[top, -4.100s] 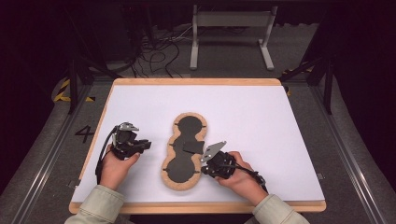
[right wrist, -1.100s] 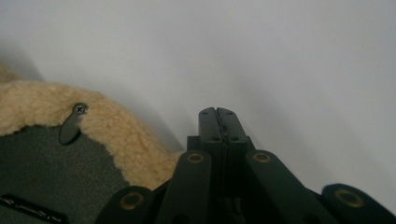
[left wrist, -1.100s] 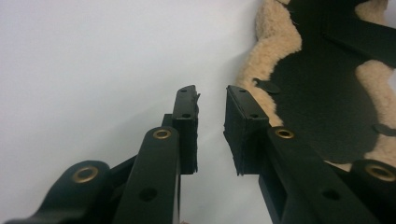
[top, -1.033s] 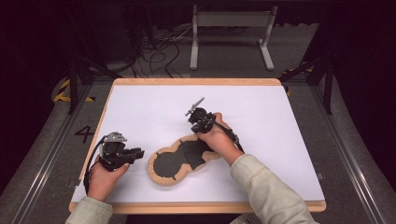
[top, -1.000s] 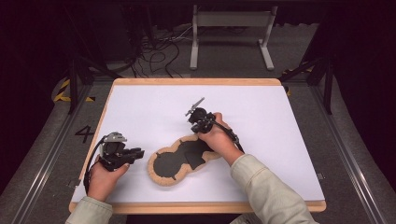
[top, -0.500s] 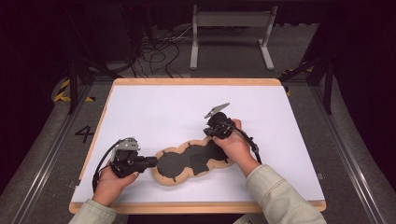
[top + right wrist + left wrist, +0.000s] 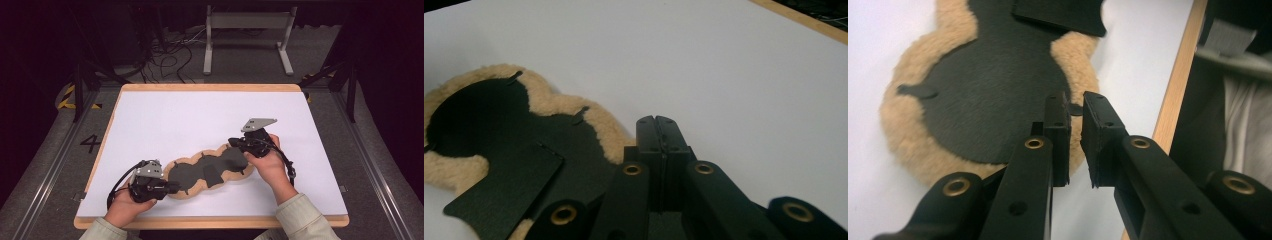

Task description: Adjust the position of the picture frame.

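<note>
A peanut-shaped pad (image 7: 210, 170) with a black leather middle and a tan fleece rim lies across the near half of the white table (image 7: 200, 115). My left gripper (image 7: 175, 187) is at its left end. Its jaws have just been closing and now stand almost together (image 7: 1074, 102) over the fleece rim (image 7: 988, 100), with a small black tab pinched at their tips. My right gripper (image 7: 232, 143) is at the pad's right end. It is fully shut (image 7: 657, 120) above the fleece rim (image 7: 489, 115), and nothing shows between its jaws. A loose black flap (image 7: 504, 195) lies on the leather.
The table has a wooden border (image 7: 210, 87). Beyond its far edge stand a metal frame (image 7: 245, 30) and a tangle of cables (image 7: 170, 55) on the dark floor. A painted 4 (image 7: 90, 143) marks the floor on the left.
The pad has swung from slanting to lying nearly crosswise. The right hand moved right and nearer with the pad's end. The left gripper slid right onto the pad's left end, its jaws narrowing.
</note>
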